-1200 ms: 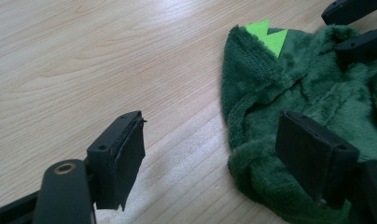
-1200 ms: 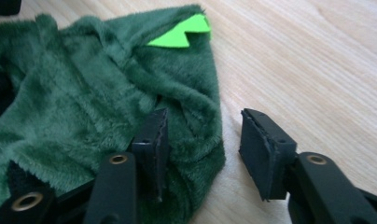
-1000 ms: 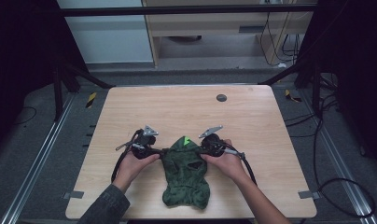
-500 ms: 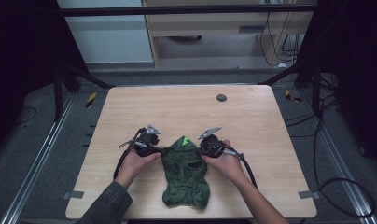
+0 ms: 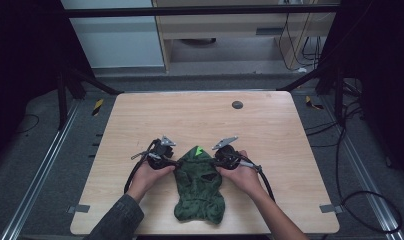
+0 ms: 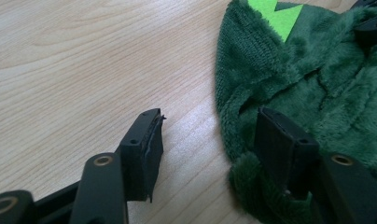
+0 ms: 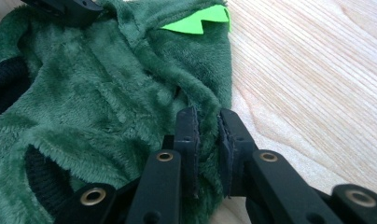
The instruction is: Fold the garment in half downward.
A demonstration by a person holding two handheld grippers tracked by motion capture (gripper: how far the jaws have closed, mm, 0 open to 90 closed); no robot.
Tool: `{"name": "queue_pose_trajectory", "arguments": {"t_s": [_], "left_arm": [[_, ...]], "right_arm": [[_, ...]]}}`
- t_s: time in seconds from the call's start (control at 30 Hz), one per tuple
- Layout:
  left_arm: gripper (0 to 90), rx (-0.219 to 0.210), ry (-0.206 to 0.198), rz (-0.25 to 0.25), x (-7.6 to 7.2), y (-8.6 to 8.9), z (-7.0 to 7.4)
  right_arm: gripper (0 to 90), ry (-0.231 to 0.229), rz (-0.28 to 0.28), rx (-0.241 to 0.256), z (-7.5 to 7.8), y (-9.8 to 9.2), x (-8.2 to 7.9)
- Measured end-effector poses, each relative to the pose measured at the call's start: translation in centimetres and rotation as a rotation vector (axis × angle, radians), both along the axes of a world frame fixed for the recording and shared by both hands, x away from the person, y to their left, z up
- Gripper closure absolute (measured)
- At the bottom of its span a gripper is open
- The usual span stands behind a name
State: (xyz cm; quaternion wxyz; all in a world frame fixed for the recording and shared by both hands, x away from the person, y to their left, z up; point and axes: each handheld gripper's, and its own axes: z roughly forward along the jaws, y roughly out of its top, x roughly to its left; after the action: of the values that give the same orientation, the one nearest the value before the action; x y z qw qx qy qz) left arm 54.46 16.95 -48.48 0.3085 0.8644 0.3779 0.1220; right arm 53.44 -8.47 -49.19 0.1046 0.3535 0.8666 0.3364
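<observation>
Near the front edge of the wooden table (image 5: 140, 115), a green plush garment (image 5: 199, 187) lies flat, its bright green spikes (image 5: 199, 149) pointing away from the person. Both forearms reach in from below, hands angled inward toward the garment's upper end. The left gripper (image 6: 207, 135) sits at the garment's left edge with its jaws spread wide, one on bare wood and one over the fleece. The right gripper (image 7: 207, 126) pinches a fold of the garment's right edge between nearly closed jaws. A small dark disc (image 5: 237, 104) rests at the table's far side. Grey floor, cables and a pale cabinet lie beyond.
</observation>
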Motion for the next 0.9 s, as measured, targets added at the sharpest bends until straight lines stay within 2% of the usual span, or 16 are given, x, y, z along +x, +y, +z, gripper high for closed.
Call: {"name": "queue_pose_trajectory", "arguments": {"t_s": [0.17, 0.43, 0.63, 0.73, 0.8, 0.83, 0.9], "left_arm": [[46.8, 0.017, 0.018, -0.017, 0.1, -0.3, -0.1], [54.2, 0.032, 0.024, -0.041, 0.0, -0.7, 0.1], [60.6, 0.053, 0.048, -0.056, 0.1, -1.0, 0.3], [67.0, 0.063, 0.060, -0.068, 0.2, -1.3, 0.4], [76.1, 0.069, 0.064, -0.078, 0.2, -1.5, 0.5], [76.1, 0.069, 0.068, -0.085, 0.2, -1.5, 0.5], [82.1, 0.070, 0.077, -0.099, 0.2, -1.6, 0.5]], "right_arm": [[79.3, 0.001, -0.002, -0.002, 0.0, 0.0, 0.0], [79.0, 0.002, 0.000, -0.007, 0.1, 0.1, 0.1], [78.6, 0.007, 0.001, -0.018, 0.2, 0.2, 0.1], [78.7, 0.009, 0.003, -0.029, 0.2, 0.3, 0.2], [80.8, 0.022, 0.000, -0.032, 0.3, 0.4, 0.2], [80.8, 0.022, 0.000, -0.032, 0.3, 0.4, 0.2], [83.0, 0.020, 0.006, -0.041, 0.4, 0.6, 0.3]]}}
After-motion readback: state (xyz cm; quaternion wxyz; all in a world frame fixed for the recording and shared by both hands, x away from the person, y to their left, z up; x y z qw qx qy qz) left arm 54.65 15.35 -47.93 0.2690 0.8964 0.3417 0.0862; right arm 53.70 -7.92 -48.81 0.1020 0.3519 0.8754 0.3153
